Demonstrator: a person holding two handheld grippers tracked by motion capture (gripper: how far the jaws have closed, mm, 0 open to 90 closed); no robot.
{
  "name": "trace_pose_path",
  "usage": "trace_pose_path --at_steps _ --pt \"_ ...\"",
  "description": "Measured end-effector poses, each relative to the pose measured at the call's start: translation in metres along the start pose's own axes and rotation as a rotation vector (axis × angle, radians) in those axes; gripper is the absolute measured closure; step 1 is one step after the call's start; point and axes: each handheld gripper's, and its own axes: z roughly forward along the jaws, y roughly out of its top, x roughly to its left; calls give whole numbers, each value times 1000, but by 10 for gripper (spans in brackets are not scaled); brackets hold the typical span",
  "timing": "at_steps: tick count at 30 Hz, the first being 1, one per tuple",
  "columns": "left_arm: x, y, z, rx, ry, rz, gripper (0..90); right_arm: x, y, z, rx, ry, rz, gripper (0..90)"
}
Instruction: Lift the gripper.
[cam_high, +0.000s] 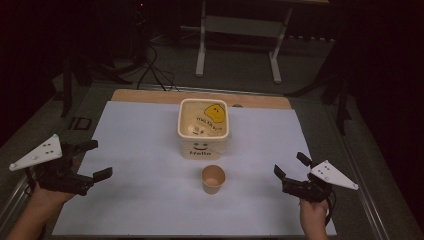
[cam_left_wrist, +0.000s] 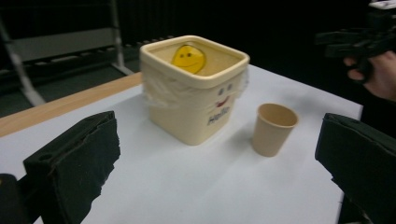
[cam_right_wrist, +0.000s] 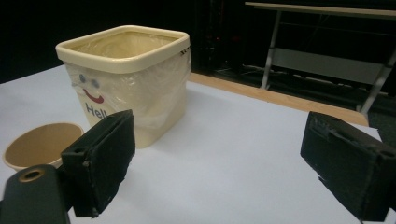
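At lower left of the high view, the left gripper (cam_high: 97, 161) hangs over the white sheet (cam_high: 150, 200), jaws spread, grasping nothing. Lower right, the right gripper (cam_high: 290, 166) is likewise released. Between them stands a cup (cam_high: 213, 179); just above it at centre, a cream bin (cam_high: 203, 131).

A cream square bin (cam_high: 203, 131) with a yellow smiley inside stands at the centre of the white worktop (cam_high: 150, 200). Just below it in the frame sits a paper cup (cam_high: 213, 178), upright and apart from it. The left gripper (cam_high: 95, 161) hangs at lower left, the right gripper (cam_high: 291, 166) at lower right, both with fingers spread.
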Motion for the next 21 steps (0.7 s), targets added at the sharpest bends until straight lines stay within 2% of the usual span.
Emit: trace_pose_path --at_steps 1,2,8,10,11,12,16,18,20,21 --pt "0 0 0 0 0 0 6 0 0 0 0 1 1 101" --pt "0 9 2 7 -27 -1 7 0 0 0 1 5 7 101" --pt "-2 24 8 41 -53 25 7 0 0 0 2 8 8 101" --pt "-3 30 10 52 -78 27 7 0 0 0 1 10 6 101" --pt "-5 33 11 55 -69 39 7 0 0 0 0 9 5 101" --pt "-5 35 12 65 -92 39 7 0 0 0 2 9 5 101" --pt "-8 43 16 71 -103 62 7 1 0 1 3 13 3 101" --pt "-10 50 21 82 -118 83 7 1 1 1 5 15 4 101" --pt "-12 54 25 85 -136 88 7 1 0 1 4 16 0 101" --pt "-13 56 26 90 -129 96 7 1 0 1 5 18 0 101"
